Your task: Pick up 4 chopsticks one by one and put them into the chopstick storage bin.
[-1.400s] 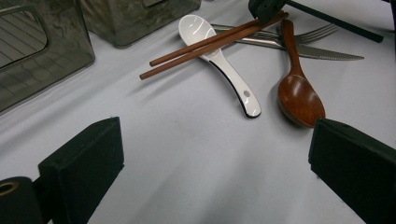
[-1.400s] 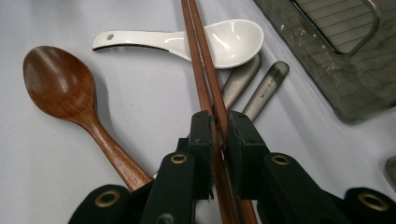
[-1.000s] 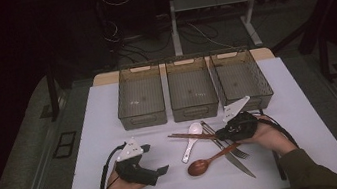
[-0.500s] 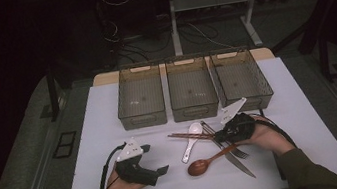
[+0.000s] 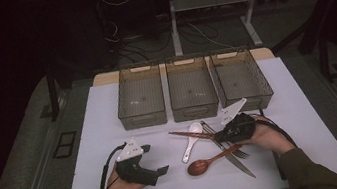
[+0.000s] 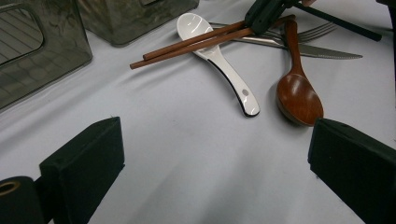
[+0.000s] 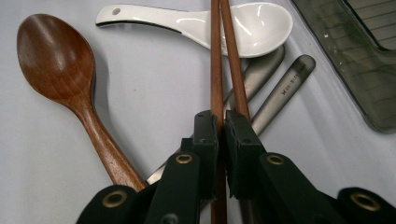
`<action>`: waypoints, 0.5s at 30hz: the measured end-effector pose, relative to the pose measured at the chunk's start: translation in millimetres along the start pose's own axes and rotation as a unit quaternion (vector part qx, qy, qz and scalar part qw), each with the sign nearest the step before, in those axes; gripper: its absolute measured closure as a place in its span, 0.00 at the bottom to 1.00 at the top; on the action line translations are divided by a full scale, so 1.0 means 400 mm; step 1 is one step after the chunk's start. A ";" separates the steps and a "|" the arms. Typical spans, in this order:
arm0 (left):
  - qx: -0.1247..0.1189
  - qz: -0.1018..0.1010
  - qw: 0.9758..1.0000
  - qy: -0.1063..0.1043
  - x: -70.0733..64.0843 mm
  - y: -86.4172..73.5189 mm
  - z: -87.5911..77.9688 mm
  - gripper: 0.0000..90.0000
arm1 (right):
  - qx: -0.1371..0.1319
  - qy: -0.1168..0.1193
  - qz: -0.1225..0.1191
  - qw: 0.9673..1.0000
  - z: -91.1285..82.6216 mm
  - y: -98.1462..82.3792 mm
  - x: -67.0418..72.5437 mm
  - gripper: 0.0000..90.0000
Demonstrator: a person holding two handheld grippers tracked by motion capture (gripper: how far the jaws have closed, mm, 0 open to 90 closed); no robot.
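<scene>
the white table (image 5: 108,108) has much free surface at the left and along its near edge, while three bins (image 5: 192,88) stand in a row at the far side and the cutlery lies in a heap just in front of them, right of the middle. the right gripper (image 7: 221,126) is almost fully closed and holds the pair of brown chopsticks (image 7: 224,60), which lie across the white spoon (image 7: 205,21) beside the wooden spoon (image 7: 60,60); the jaws have just been closing on them. the left gripper (image 5: 160,170) rests wide open on bare table with nothing between its jaws, and the right gripper view makes plain the two metal handles (image 7: 280,91) under the chopsticks, while the left gripper view shows the toothed knife (image 6: 327,52).
</scene>
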State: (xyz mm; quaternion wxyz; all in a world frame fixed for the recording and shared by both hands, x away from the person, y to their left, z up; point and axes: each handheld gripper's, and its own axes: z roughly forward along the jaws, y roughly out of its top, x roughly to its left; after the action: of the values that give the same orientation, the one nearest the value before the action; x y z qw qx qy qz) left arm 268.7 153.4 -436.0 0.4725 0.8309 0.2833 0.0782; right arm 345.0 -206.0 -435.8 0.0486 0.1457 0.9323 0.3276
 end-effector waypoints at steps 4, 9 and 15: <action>0.000 0.001 1.000 0.000 0.000 0.000 0.000 0.03 | -0.002 -0.003 0.000 1.000 -0.006 -0.001 -0.001 0.92; -0.001 0.000 1.000 0.000 0.000 0.000 0.000 0.03 | -0.009 -0.003 -0.004 1.000 -0.015 -0.001 -0.004 0.92; 0.000 0.000 1.000 0.000 0.000 0.000 -0.001 0.03 | -0.018 0.001 0.005 1.000 -0.032 -0.003 -0.005 0.92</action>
State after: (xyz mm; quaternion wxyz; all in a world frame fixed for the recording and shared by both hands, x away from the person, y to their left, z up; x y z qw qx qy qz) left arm 268.6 153.8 -435.8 0.4729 0.8306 0.2834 0.0783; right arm 344.4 -215.2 -426.6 0.0482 0.1493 0.9254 0.3449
